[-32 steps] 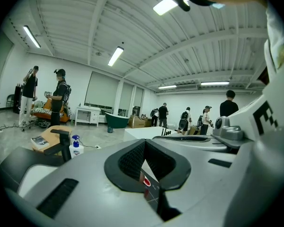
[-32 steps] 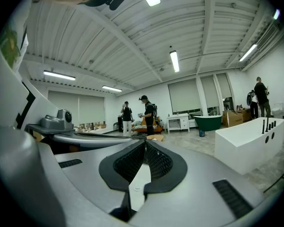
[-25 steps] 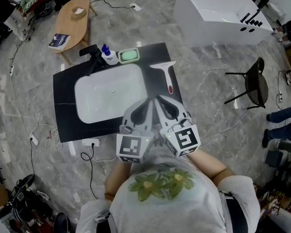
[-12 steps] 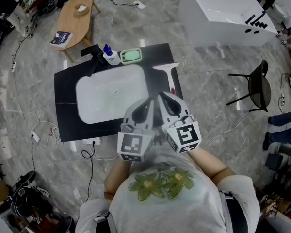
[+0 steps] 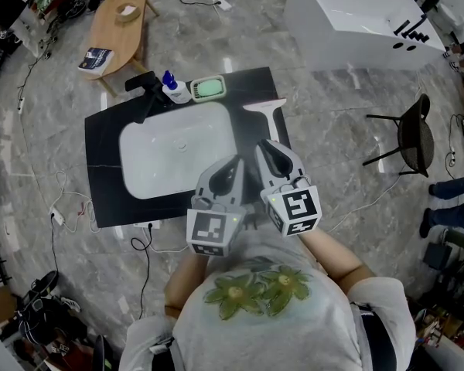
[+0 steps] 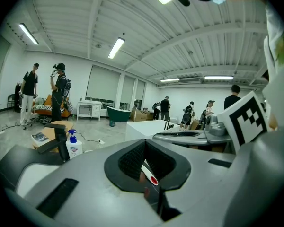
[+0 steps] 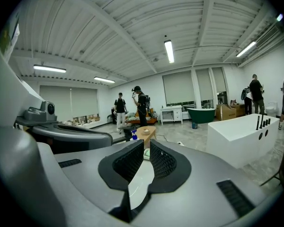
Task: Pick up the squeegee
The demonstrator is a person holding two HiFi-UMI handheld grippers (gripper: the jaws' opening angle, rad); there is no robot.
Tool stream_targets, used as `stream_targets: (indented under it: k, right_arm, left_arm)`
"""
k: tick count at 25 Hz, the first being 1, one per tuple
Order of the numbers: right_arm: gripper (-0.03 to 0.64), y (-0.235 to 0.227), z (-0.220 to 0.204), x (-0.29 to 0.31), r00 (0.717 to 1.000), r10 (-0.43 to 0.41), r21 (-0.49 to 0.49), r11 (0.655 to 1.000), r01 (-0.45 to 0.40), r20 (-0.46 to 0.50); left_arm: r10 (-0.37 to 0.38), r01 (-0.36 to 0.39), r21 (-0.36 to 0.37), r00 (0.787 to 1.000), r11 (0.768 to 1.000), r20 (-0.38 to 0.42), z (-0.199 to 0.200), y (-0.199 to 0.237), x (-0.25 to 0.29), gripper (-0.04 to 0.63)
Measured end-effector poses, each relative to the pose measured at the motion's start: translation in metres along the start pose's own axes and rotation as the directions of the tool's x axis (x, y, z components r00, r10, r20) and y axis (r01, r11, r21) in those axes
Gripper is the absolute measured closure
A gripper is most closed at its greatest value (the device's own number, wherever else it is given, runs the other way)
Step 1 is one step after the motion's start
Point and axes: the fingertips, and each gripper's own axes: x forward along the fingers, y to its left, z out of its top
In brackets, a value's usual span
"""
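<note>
The squeegee [image 5: 267,117] lies on the black countertop [image 5: 104,178] to the right of the white sink [image 5: 178,151], with its white blade far from me and its handle pointing towards me. In the left gripper view its red-dotted handle end [image 6: 152,178] shows through the gap behind the jaws. My right gripper [image 5: 264,147] hovers at the near end of the handle, shut and holding nothing. My left gripper [image 5: 237,163] hangs beside it over the sink's right rim, its jaws together and empty too.
A black faucet [image 5: 143,83], a blue-capped bottle [image 5: 173,90] and a green soap dish [image 5: 207,89] stand behind the sink. A white bathtub [image 5: 348,22] and a black chair [image 5: 410,134] stand to the right, with a wooden table [image 5: 120,29] beyond. Cables lie on the floor.
My right gripper has moved forward and slightly right, away from the left one, towards the squeegee handle. The left gripper has hardly shifted.
</note>
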Motion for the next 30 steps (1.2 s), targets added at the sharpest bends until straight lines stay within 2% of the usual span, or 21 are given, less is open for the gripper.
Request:
stream_targets:
  k: [15, 30]
  right_arm:
    - [0.591, -0.049, -0.052, 0.037, 0.987, -0.083, 0.017, 0.996, 0.086, -0.141]
    - [0.591, -0.078, -0.095, 0.067, 0.961, -0.141, 0.05, 0.986, 0.157, -0.236]
  left_arm:
    - [0.024, -0.025, -0.004, 0.999, 1.0, -0.039, -0.007, 0.017, 0.012, 0.588]
    - [0.047, -0.048, -0.013, 0.996, 0.999, -0.08, -0.017, 0.032, 0.013, 0.588]
